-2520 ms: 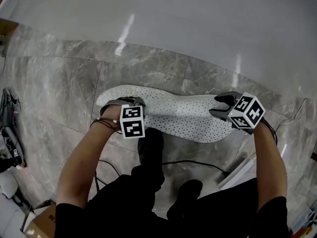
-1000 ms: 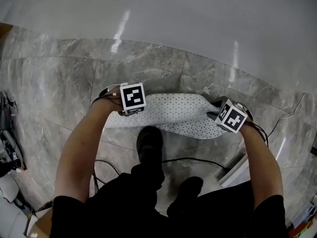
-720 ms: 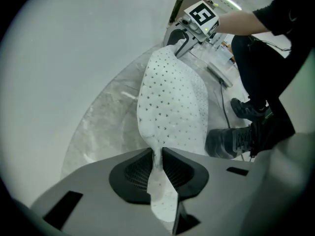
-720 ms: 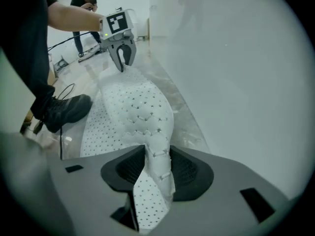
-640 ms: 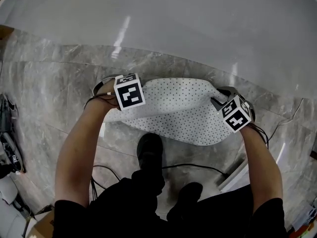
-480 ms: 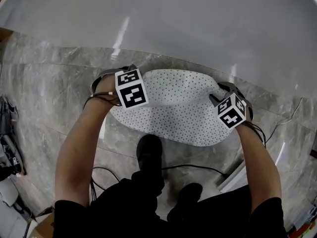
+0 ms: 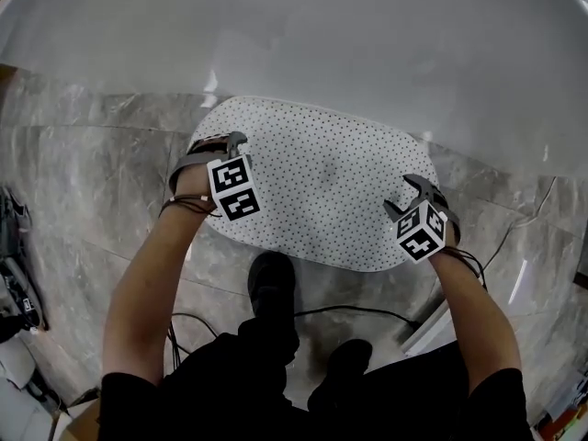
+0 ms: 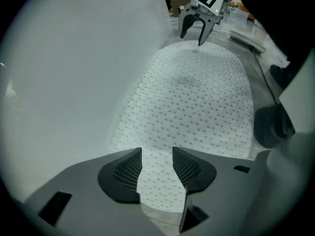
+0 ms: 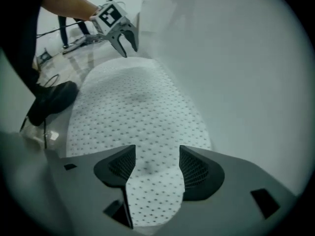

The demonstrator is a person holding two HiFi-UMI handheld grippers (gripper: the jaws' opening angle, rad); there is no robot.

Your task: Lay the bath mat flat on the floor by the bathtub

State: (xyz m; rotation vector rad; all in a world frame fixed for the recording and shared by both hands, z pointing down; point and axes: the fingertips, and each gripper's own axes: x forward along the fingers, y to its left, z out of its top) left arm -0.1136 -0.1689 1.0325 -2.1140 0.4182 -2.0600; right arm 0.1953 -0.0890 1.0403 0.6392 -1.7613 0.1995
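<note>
The white bath mat (image 7: 317, 182) with small dark dots lies spread out on the grey marble floor, its far edge against the white bathtub wall (image 7: 322, 35). My left gripper (image 7: 220, 145) is at the mat's left end and my right gripper (image 7: 404, 197) at its right end. In the left gripper view, the left gripper (image 8: 156, 154) has its jaws opening, with the mat (image 8: 197, 97) showing in the gap and the pads not pressing it. The right gripper (image 9: 156, 151) is opening the same way over the mat (image 9: 133, 102). Each view shows the other gripper at the mat's far end (image 8: 198, 31) (image 9: 125, 43).
The person's black shoes (image 7: 273, 283) stand at the mat's near edge, with thin black cables (image 7: 367, 306) trailing over the floor. A white strip (image 7: 432, 324) lies at the right. Dark gear (image 7: 14, 265) sits at the far left.
The mat, bunched and lifted a second ago, now lies spread flat against the tub. Both grippers moved toward the tub and their jaws opened off the mat's ends.
</note>
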